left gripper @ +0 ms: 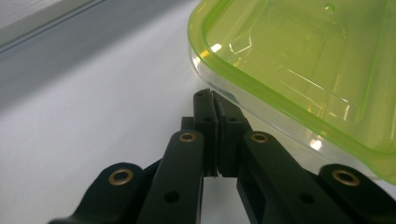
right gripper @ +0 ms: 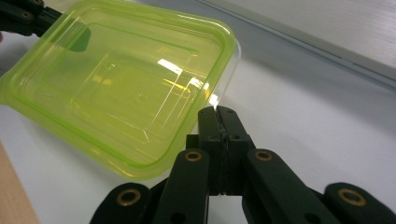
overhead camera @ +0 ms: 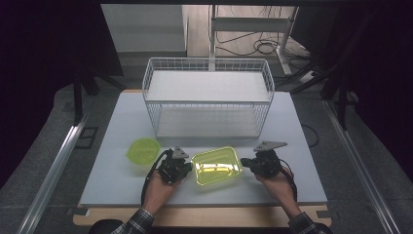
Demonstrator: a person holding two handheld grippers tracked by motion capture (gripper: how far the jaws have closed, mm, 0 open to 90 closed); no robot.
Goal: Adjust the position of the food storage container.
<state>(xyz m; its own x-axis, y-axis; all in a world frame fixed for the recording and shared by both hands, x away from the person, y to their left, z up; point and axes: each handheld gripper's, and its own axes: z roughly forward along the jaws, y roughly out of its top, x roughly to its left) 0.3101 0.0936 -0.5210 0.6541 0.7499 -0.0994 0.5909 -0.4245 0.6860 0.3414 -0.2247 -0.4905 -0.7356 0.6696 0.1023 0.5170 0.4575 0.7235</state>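
Observation:
A rectangular container with a yellow-green lid (overhead camera: 216, 165) lies on the white table near the front edge. It has a clear lower wall, seen in the left gripper view (left gripper: 303, 65) and the right gripper view (right gripper: 121, 88). My left gripper (overhead camera: 189, 166) sits at its left side, jaws shut together with nothing between them, the tip (left gripper: 212, 95) right by the clear wall. At the container's right side my right gripper (overhead camera: 244, 163) is also shut and empty, its tip (right gripper: 218, 112) close against a corner of the clear wall.
A round yellow-green bowl (overhead camera: 143, 150) rests left of my left hand. Behind it all a white wire basket (overhead camera: 208, 97) with a shelf stands across the back of the table (overhead camera: 297, 146). The other gripper (right gripper: 21, 18) shows past the container's far corner.

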